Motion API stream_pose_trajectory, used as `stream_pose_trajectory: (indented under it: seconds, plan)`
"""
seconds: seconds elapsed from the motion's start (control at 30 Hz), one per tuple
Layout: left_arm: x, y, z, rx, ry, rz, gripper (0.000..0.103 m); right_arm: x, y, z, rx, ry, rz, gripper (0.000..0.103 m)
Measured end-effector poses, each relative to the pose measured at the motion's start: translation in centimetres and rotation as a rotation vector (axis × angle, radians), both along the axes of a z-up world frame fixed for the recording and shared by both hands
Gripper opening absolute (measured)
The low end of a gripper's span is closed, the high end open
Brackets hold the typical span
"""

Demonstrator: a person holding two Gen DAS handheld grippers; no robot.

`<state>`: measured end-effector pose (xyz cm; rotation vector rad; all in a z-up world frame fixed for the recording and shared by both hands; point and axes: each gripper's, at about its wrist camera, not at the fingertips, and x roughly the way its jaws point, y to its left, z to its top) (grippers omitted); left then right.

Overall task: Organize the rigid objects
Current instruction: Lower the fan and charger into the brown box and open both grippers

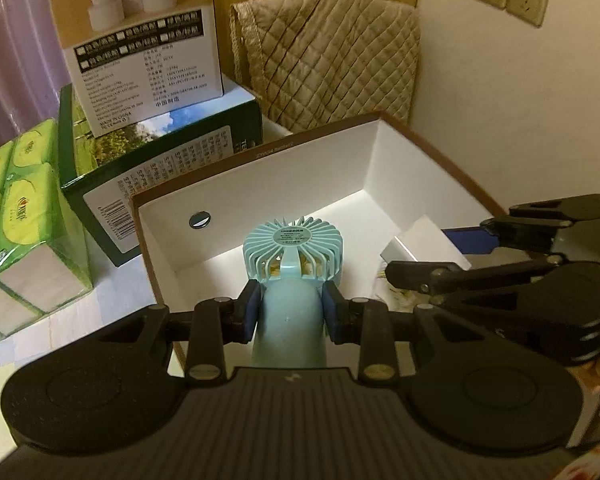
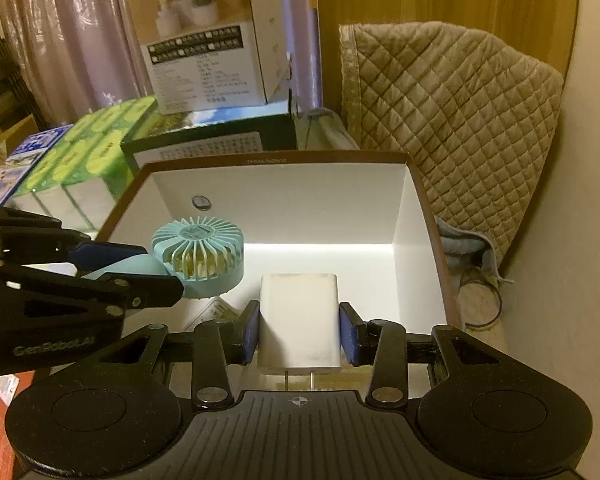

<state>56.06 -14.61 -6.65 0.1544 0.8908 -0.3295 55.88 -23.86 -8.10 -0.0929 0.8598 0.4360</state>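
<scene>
My left gripper is shut on the handle of a light blue hand-held fan, whose round grille head hangs over the open white box. In the right wrist view the same fan and left gripper come in from the left above the box. My right gripper is shut on a white plug charger, its two prongs pointing back at the camera, held over the box's near side. From the left wrist view, the right gripper and the white charger show at the right.
A green carton with a white product box on it stands behind the open box, green tissue packs to the left. A quilted beige cover leans at the back right. A small round dark disc sits on the box's inner wall.
</scene>
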Motion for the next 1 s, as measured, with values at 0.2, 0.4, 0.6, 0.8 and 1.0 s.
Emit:
stream_pose_trajectory:
  seconds: [0.2, 0.4, 0.6, 0.8, 1.0]
  plan:
    - [2.0, -0.4, -1.2, 0.011, 0.018, 0.012, 0.028, 1.4, 0.5, -0.8, -0.01, 0.019, 0.006, 0.038]
    - [2.8, -0.1, -1.2, -0.006, 0.01, 0.023, 0.028, 2.3, 0.7, -1.3, -0.01, 0.032, 0.007, 0.038]
    - [3.2, 0.6, -0.4, -0.007, 0.004, 0.029, 0.029, 2.9, 0.8, -1.2, 0.03, 0.011, 0.001, 0.038]
    - [3.0, 1.1, -0.3, -0.013, 0.015, 0.039, 0.031, 2.7, 1.1, 0.0, 0.034, -0.027, 0.017, 0.05]
    - [2.0, 1.4, -0.3, -0.017, 0.025, 0.035, 0.033, 1.5, 0.4, 0.3, 0.041, -0.015, 0.009, 0.051]
